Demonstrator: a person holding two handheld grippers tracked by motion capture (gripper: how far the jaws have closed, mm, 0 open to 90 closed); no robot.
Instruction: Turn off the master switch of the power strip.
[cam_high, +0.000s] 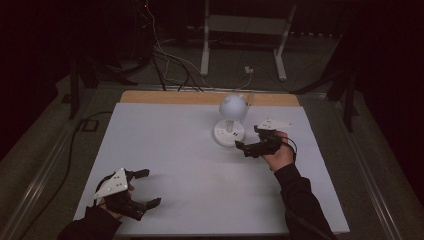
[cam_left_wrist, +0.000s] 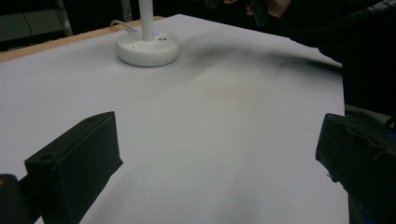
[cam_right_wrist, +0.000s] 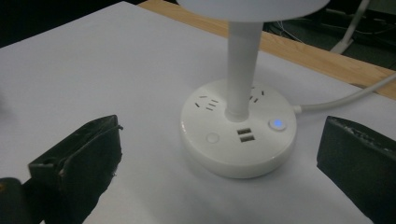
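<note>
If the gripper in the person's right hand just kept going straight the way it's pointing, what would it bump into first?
Most likely the round white base of the desk lamp: the right gripper has its jaws open on either side of it, with only bare table between. Depth is hard to judge.

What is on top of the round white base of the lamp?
On the lamp base stand a white stem, two USB ports, a lit blue button, a plain round button and socket slots. The stem hides part of the top behind it.
</note>
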